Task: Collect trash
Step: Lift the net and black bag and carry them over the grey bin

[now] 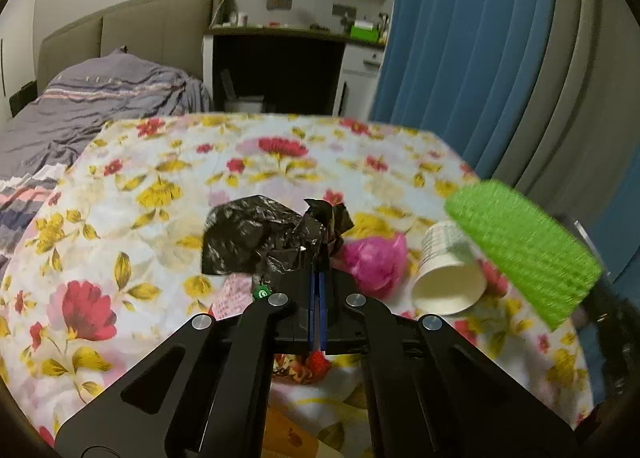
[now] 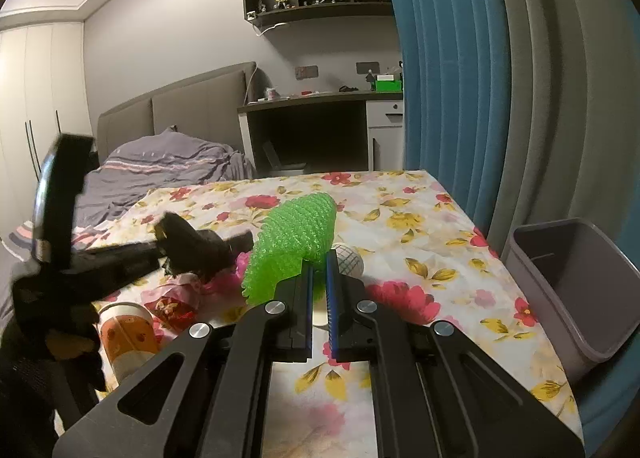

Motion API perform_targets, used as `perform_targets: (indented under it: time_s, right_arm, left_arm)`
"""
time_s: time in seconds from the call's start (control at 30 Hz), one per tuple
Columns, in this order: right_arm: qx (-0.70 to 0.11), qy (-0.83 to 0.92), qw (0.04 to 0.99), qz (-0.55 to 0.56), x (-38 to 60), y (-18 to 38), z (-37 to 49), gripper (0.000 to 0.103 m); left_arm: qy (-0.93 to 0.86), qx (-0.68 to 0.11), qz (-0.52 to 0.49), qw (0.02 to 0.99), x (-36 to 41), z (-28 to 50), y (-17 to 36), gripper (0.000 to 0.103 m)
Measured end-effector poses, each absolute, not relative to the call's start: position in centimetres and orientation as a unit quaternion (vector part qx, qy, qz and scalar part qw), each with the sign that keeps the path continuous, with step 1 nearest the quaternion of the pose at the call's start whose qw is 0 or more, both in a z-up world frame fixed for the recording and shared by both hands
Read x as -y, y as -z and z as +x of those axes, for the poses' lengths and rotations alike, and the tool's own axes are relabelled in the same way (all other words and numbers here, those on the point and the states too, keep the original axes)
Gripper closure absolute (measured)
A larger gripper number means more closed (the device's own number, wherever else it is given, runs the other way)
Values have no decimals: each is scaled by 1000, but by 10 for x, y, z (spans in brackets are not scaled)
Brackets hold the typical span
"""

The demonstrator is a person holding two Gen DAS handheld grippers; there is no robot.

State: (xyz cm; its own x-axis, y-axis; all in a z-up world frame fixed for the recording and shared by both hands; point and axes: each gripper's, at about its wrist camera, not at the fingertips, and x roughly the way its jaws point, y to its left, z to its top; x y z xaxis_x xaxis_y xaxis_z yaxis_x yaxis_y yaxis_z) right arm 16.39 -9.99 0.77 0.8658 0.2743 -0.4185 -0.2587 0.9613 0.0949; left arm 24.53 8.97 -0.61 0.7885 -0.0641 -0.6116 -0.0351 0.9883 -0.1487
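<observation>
My left gripper point(image 1: 319, 260) is shut, its blue pads pinching a fold of a crumpled black plastic bag point(image 1: 248, 234) on the floral tablecloth point(image 1: 120, 258). Right of the bag lie a pink plastic bag point(image 1: 376, 258) and a tipped white paper cup point(image 1: 448, 282). My right gripper point(image 2: 319, 264) is shut on a green foam net sleeve point(image 2: 292, 242), which hangs above the table; in the left wrist view this green sleeve point(image 1: 520, 250) shows at the right. The left gripper appears blurred at the left of the right wrist view.
A grey bin point(image 2: 572, 290) stands open beside the table's right edge, by the blue curtain. An orange paper cup point(image 2: 128, 334) and a red wrapper point(image 2: 172, 306) lie near the front left. A bed and a desk are behind the table.
</observation>
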Motion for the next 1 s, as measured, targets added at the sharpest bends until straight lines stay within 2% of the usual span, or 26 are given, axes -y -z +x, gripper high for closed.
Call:
perform_targets:
  time_s: [0.43,1.0]
  right_arm:
    - [-197,-126,972,32,123,-25,139,96]
    - [-171,-71,982,48,191,-35,94,96]
  left_arm:
    - [39,-226,-80,970,-81,182,-75,103]
    - [112,-204,-45,971,9,139,-94,103]
